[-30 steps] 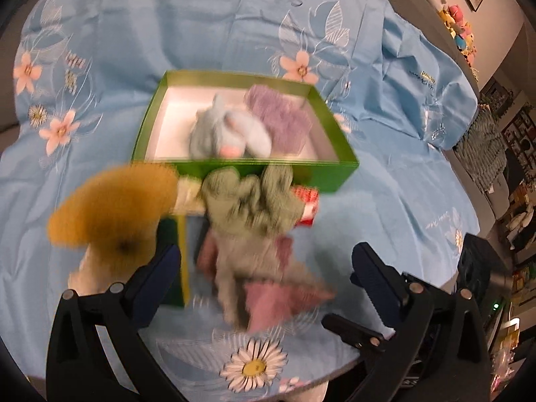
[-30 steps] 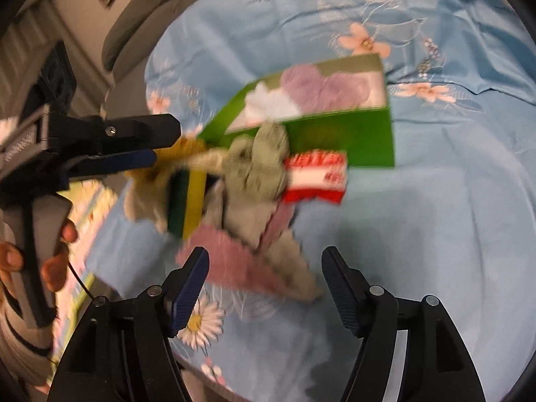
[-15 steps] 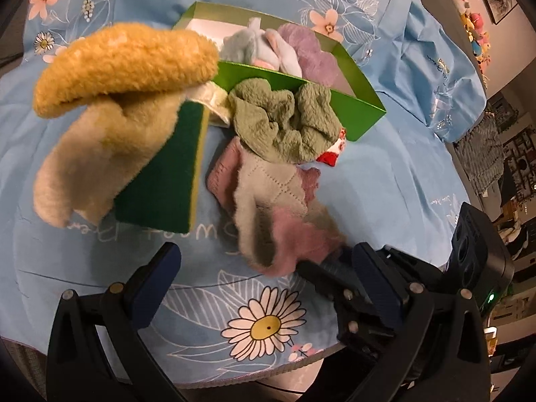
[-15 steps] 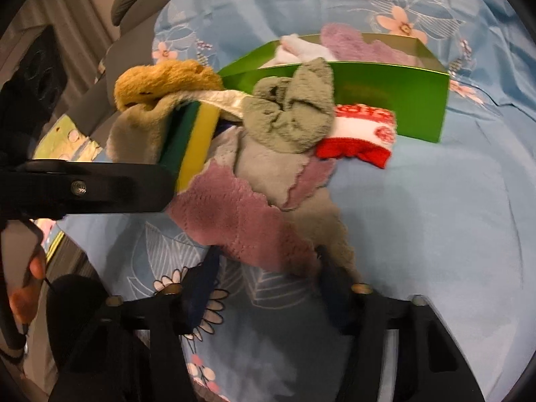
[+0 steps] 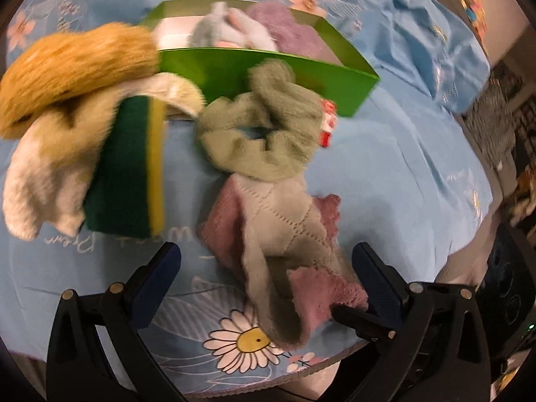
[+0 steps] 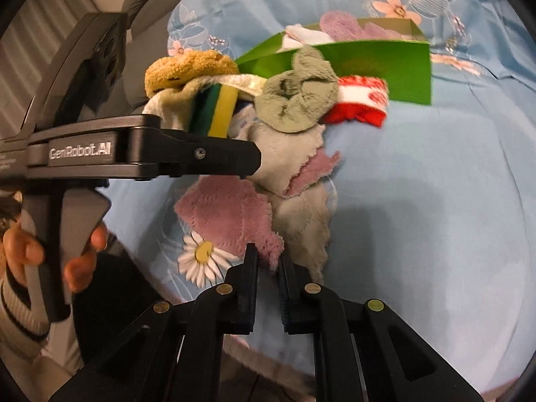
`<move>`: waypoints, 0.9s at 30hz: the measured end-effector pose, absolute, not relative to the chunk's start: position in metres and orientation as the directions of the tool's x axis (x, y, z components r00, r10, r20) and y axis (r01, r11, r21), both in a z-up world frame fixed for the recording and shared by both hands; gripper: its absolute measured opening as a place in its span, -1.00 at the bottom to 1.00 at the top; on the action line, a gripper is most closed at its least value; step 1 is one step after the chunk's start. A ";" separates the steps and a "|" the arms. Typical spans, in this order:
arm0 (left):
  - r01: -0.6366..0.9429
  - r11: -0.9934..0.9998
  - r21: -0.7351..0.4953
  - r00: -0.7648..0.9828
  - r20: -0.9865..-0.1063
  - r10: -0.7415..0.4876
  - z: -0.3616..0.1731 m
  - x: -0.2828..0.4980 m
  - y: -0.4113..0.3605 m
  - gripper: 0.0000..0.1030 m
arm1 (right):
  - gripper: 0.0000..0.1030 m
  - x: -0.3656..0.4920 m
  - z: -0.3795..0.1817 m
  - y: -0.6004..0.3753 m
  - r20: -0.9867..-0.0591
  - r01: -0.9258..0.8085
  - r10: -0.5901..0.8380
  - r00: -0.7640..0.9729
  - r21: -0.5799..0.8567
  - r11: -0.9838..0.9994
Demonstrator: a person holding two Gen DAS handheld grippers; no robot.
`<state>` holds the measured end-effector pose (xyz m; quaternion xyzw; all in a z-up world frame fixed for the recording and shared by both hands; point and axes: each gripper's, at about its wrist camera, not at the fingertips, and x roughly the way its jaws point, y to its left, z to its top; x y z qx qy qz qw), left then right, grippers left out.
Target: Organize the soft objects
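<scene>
The right gripper [image 6: 268, 264], at lower centre of its view, is clamping the near corner of the pink-and-grey quilted fleece cloth [image 6: 234, 211], having just been closing; the bite is looking shallow, so the corner risks slipping free on lifting. The left gripper [image 5: 264, 268] is standing wide apart, straddling the cloth without touching, below the green cardboard box [image 5: 268, 70].
</scene>
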<state>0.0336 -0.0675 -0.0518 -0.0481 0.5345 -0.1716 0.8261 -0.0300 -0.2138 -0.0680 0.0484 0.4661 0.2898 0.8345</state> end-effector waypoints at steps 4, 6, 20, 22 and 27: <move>0.264 0.953 -0.147 0.370 -0.897 -0.241 -0.057 0.036 -0.083 0.77 | -0.76 -0.033 -0.069 -0.222 -0.754 -0.430 0.522 0.399 0.349 0.833; 0.273 0.954 -0.123 0.359 -0.907 -0.220 -0.061 0.036 -0.086 0.26 | -0.76 -0.033 -0.069 -0.225 -0.756 -0.426 0.516 0.402 0.344 0.837; 0.306 0.952 -0.023 0.339 -0.932 -0.132 -0.076 0.038 -0.087 -0.79 | -0.76 -0.030 -0.068 -0.227 -0.747 -0.433 0.531 0.400 0.357 0.828; 0.311 0.950 -0.019 0.347 -0.928 -0.132 -0.075 0.037 -0.085 -0.84 | -0.76 -0.031 -0.065 -0.227 -0.740 -0.436 0.534 0.409 0.355 0.827; 0.327 0.945 0.012 0.369 -0.922 -0.116 -0.069 0.024 -0.079 -0.87 | -0.76 -0.033 -0.053 -0.226 -0.725 -0.450 0.541 0.427 0.348 0.822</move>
